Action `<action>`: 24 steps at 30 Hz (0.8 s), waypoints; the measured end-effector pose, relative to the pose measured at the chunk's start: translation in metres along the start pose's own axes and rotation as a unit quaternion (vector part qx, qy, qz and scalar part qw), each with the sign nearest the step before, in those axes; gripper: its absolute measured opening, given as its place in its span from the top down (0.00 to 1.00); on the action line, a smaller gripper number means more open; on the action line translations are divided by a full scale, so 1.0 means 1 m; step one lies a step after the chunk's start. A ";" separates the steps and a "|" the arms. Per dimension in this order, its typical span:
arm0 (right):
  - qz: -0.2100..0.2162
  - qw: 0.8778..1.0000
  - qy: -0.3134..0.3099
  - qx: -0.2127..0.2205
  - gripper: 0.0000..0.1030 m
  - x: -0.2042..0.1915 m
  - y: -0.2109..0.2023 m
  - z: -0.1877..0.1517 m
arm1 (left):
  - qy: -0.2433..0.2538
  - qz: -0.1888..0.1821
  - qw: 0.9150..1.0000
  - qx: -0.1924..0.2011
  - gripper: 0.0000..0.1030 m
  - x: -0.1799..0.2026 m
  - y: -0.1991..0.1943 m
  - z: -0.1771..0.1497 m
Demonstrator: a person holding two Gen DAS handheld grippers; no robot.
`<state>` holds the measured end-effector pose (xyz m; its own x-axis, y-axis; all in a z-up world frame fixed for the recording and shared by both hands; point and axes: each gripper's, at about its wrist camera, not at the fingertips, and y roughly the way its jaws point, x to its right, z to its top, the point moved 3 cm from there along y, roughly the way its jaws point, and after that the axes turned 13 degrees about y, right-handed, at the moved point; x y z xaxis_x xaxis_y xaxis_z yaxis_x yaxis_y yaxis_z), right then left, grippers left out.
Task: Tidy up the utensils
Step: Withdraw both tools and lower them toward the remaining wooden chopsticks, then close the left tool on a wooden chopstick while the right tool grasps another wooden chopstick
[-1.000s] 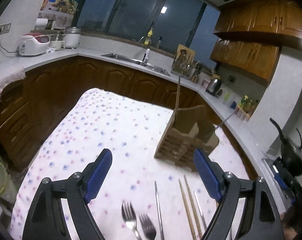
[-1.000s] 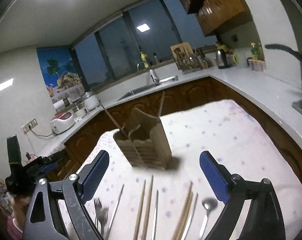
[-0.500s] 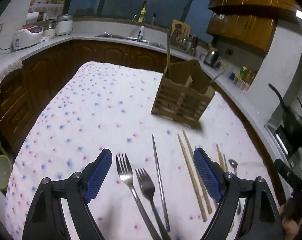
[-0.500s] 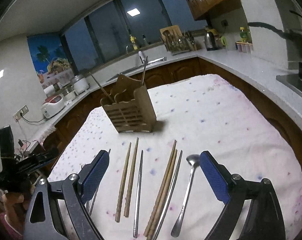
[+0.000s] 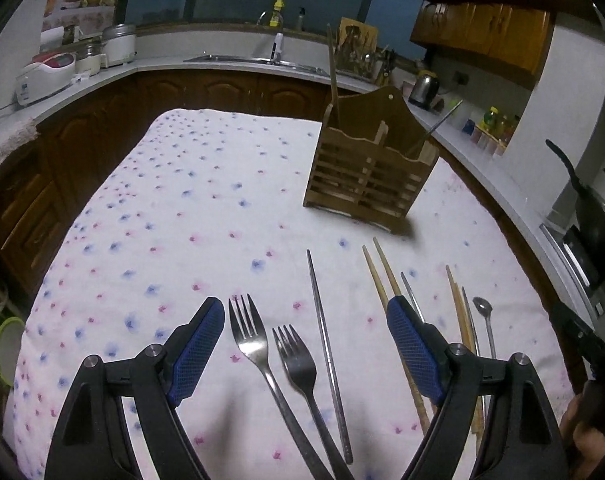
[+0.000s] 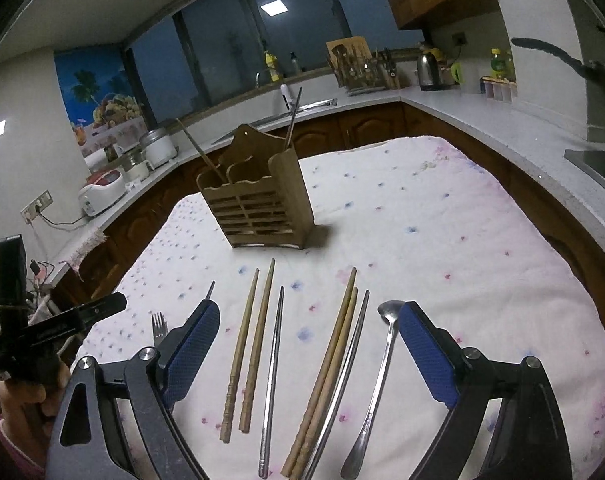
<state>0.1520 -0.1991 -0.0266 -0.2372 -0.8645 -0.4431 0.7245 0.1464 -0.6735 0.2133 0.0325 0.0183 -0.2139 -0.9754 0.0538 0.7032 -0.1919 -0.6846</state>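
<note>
Two forks [image 5: 258, 344] lie side by side on the near left of the row, the smaller fork [image 5: 296, 360] just right of the larger. Three steel chopsticks lie flat: one [image 5: 326, 344] right of the forks, one [image 6: 272, 364] between the wooden pairs, one [image 6: 344, 364] against the right pair. Four wooden chopsticks lie in two pairs, a left pair [image 6: 248, 348] and a right pair [image 6: 330, 360], and one spoon [image 6: 382, 360] lies at the far right. A wooden holder [image 6: 258, 200] stands upright beyond the row, well apart from it, with one wooden stick and one steel stick leaning out of it. All rest on a white cloth with pink and blue flowers [image 5: 174, 208], ringed by dark wooden cabinets, a pale counter, a sink and dark windows. The left tongs [image 5: 306, 326] hang wide open over the forks and steel chopstick, gripping nothing. The right tongs [image 6: 308, 322] are wide too, their jaws having just closed a little, over the chopsticks, with nothing pressed between the pads.
</note>
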 end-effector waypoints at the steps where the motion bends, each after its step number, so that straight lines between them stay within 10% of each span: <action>1: -0.002 1.000 0.000 -0.002 0.15 0.001 0.002 0.000 | 0.000 -0.002 1.000 -0.001 0.20 0.001 0.003 0.001; 15: -0.031 0.996 0.011 -0.082 0.64 0.022 0.068 0.010 | 0.034 -0.040 0.996 -0.079 0.45 0.042 0.092 0.028; 24: -0.043 0.990 0.007 -0.134 0.72 0.029 0.123 0.026 | 0.042 -0.054 0.990 -0.126 0.60 0.055 0.152 0.049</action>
<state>0.2515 -0.2191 -0.1069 -0.3015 -0.8724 -0.3847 0.5043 0.1965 -0.8409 0.3415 -0.0553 -0.0472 -0.3421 -0.9360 0.0830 0.4836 -0.2511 -0.8385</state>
